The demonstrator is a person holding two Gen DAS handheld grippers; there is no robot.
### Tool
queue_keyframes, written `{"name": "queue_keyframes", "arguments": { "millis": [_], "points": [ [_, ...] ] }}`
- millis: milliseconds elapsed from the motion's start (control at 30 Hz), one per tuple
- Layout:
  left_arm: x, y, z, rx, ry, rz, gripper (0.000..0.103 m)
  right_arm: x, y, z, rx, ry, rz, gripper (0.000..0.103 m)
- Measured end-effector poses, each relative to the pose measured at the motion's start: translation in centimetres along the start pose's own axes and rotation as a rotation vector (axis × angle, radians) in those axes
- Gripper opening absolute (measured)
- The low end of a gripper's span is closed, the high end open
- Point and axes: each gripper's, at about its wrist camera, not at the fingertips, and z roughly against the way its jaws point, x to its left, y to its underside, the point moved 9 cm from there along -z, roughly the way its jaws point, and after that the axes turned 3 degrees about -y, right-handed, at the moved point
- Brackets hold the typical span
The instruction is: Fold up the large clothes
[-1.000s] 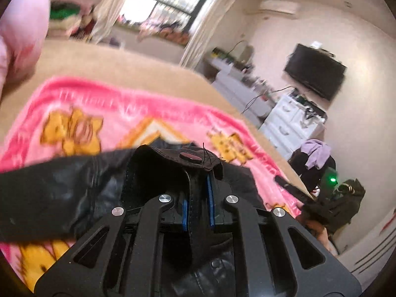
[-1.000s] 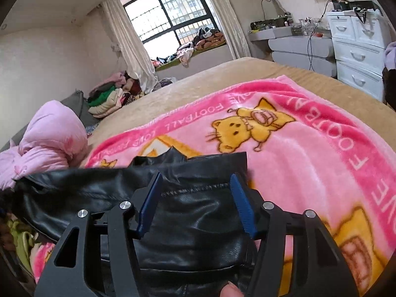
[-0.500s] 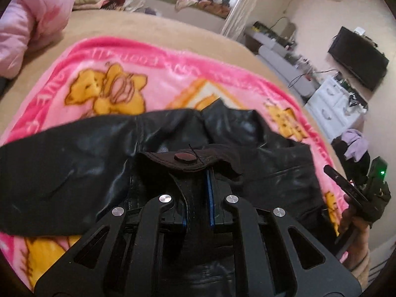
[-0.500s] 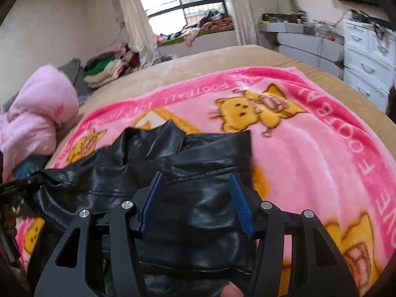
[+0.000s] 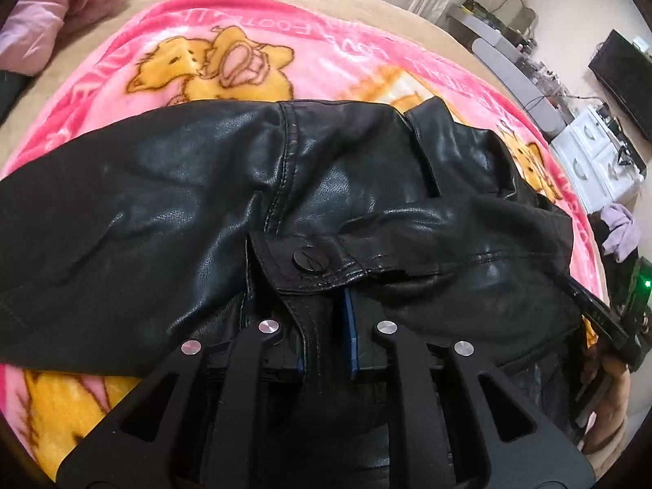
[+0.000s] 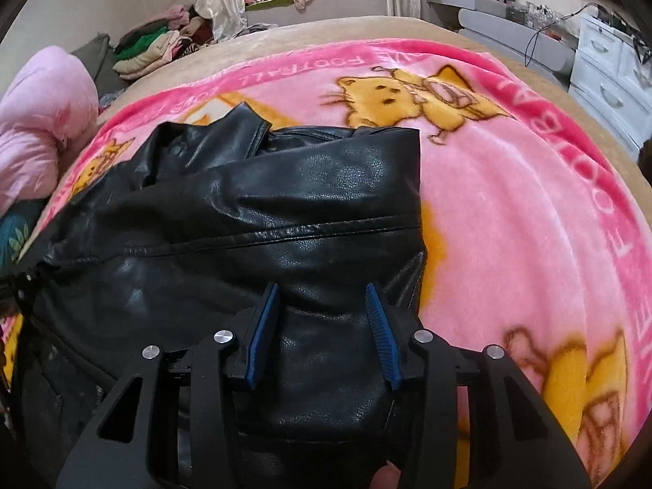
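Observation:
A black leather jacket (image 5: 203, 203) lies spread across a pink blanket (image 5: 326, 53) with yellow cartoon animals. Its snap button (image 5: 308, 261) sits on a tab just ahead of my left gripper (image 5: 324, 318). A leather fold fills the narrow gap between that gripper's blue pads, and the jaws are opening. The right wrist view shows the jacket (image 6: 285, 187) on the blanket (image 6: 509, 203). My right gripper (image 6: 322, 289) holds a thick leather bulge between its pads, and its jaws are closing. The right gripper (image 5: 603, 318) and a hand also show at the left view's right edge.
The blanket covers a tan bed (image 6: 326, 28). Pink bedding (image 6: 36, 122) is heaped at the bed's left side, with a pile of clothes (image 6: 150, 49) behind it. White drawers (image 6: 611, 69) and a low grey unit stand to the right. A dark TV (image 5: 627, 73) hangs on the wall.
Both grippers have come down and tipped toward the bed. The jacket, held up before, now rests spread on the blanket. The right jaws stand narrower; the left pads are slightly further apart.

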Motion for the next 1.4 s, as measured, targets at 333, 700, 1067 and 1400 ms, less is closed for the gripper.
{"name": "queue_keyframes", "arguments": {
  "millis": [333,700,1067,1400],
  "points": [
    [-2.7,-0.9,6.3,-0.154,-0.030,-0.090,0.053,4.1,0.1,4.5,-0.062,-0.129,0.017,0.067],
    [-5.8,4.0,4.7,-0.063,-0.033,-0.236,0.081,9.5,1.8,5.5,-0.036,-0.221,0.102,0.085],
    [-3.3,6.0,0.6,0.031,-0.049,-0.198,0.084,7.2,4.3,2.5,0.074,-0.188,0.019,0.086],
    [-2.7,4.5,4.5,-0.041,-0.024,-0.100,0.093,8.2,3.0,5.1,0.000,-0.219,0.018,0.096]
  ]
}}
